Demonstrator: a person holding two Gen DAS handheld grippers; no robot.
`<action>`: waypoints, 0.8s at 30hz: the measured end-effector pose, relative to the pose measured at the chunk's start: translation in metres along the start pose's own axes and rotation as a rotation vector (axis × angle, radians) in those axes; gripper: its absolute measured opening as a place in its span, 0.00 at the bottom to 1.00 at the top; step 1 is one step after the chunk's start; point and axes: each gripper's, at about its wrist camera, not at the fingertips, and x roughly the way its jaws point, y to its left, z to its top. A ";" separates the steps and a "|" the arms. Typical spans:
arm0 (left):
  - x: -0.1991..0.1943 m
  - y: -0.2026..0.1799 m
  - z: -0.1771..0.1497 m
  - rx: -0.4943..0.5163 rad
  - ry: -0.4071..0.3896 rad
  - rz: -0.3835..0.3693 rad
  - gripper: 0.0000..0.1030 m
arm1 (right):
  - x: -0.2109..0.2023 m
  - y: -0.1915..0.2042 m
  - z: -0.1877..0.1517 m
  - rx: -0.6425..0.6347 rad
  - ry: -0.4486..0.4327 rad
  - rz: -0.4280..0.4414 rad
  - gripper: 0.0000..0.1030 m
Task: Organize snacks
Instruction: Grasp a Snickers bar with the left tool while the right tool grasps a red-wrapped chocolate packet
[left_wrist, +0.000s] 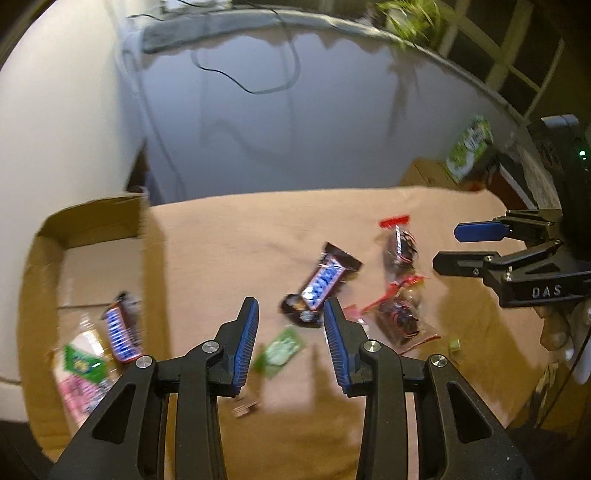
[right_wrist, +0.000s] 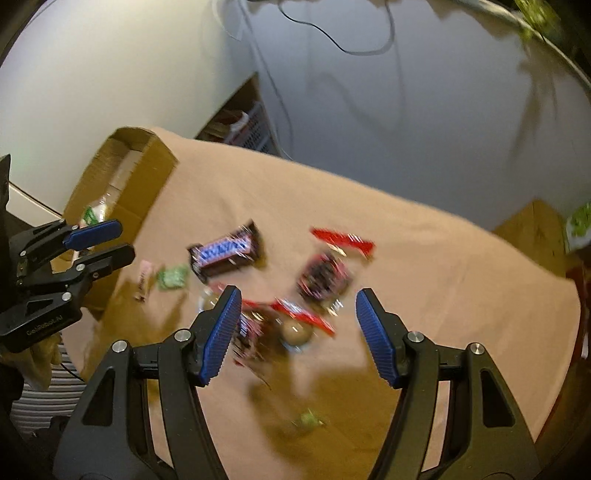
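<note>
Left gripper (left_wrist: 291, 314) and right gripper (right_wrist: 297, 306), both released and empty, above the tan cloth (left_wrist: 229, 236). Just beyond the left fingertips: green sachet (left_wrist: 282, 349), then brown chocolate bar (left_wrist: 319, 282). Between the right fingers: red-topped candy bags (right_wrist: 325, 275). Further left: cardboard box (left_wrist: 40, 236) holding a second bar (left_wrist: 122, 330).

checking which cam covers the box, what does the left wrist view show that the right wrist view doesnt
Only the left wrist view shows the floor of the cardboard box, with a dark chocolate bar and a green and pink packet lying in it. Only the right wrist view shows a small round sweet among the red-topped bags. Both show the chocolate bar on the cloth, the small green packet, and both open grippers, left and right.
</note>
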 end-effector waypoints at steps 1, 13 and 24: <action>0.005 -0.004 0.002 0.008 0.012 -0.005 0.34 | 0.002 -0.002 -0.002 0.006 0.006 0.002 0.65; 0.054 -0.025 0.019 0.100 0.098 -0.042 0.34 | 0.026 0.021 -0.032 -0.008 0.073 0.102 0.58; 0.075 -0.026 0.020 0.120 0.141 -0.053 0.34 | 0.051 0.038 -0.029 -0.002 0.115 0.132 0.49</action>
